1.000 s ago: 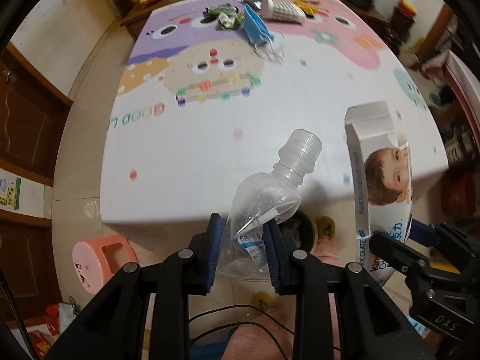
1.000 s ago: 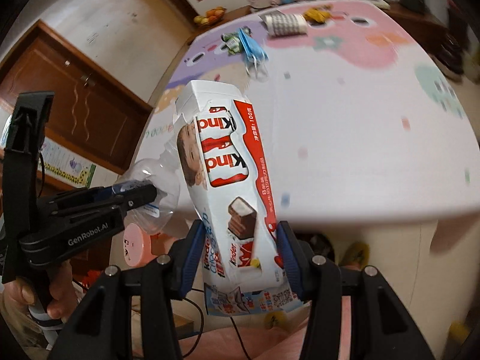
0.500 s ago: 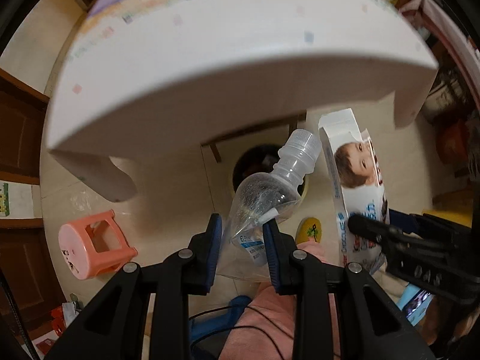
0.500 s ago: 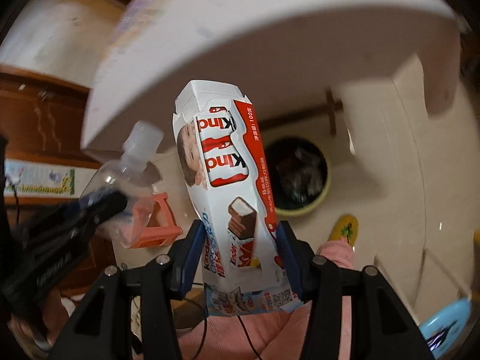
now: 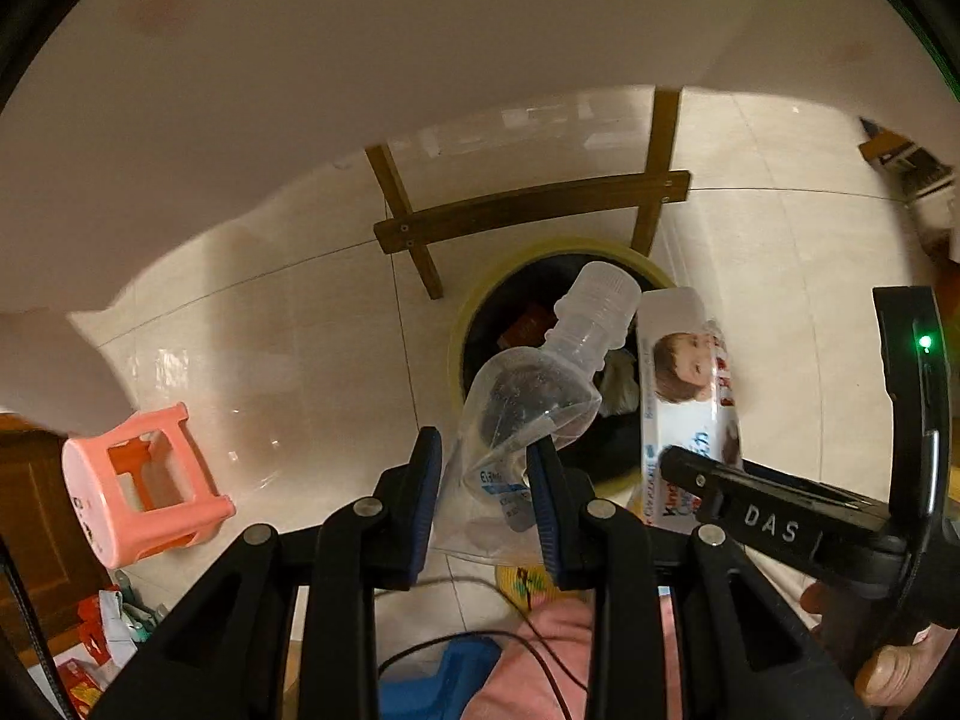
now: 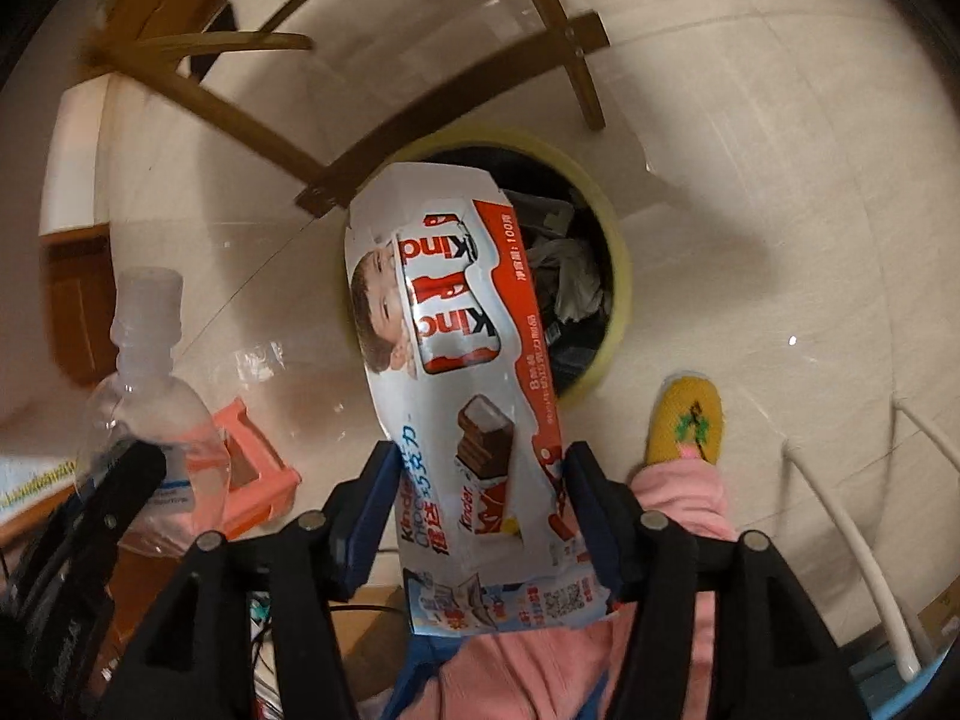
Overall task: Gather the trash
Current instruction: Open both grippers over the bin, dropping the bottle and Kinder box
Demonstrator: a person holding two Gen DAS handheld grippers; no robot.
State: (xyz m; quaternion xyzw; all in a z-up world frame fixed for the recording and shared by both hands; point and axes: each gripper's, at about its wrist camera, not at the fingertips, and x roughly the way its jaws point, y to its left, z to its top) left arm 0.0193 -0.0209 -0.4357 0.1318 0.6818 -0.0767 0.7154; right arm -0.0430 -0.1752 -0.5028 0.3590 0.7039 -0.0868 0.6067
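My left gripper [image 5: 483,450] is shut on a crushed clear plastic bottle [image 5: 528,390], which points neck-first at a round yellow-rimmed trash bin [image 5: 474,312] on the floor. The bin holds dark trash and crumpled paper. My right gripper [image 6: 480,456] has a white and red Kinder chocolate box [image 6: 444,312] between its blue pads. Its jaws are opening, and both pads still touch the box. The box hangs over the near left part of the bin [image 6: 621,276]. In the left wrist view the box [image 5: 684,396] is just right of the bottle. The bottle [image 6: 150,396] also shows left in the right wrist view.
The table's cloth edge [image 5: 360,90] hangs above, with its wooden legs and crossbar [image 5: 528,210] right behind the bin. A pink plastic stool [image 5: 138,480] stands on the tiles to the left. A person's yellow slipper [image 6: 690,420] and pink trouser leg are beside the bin.
Both grippers have dropped from above the tabletop to below its edge, down over the bin. The right jaws stand a little wider around the box. The bottle is still gripped.
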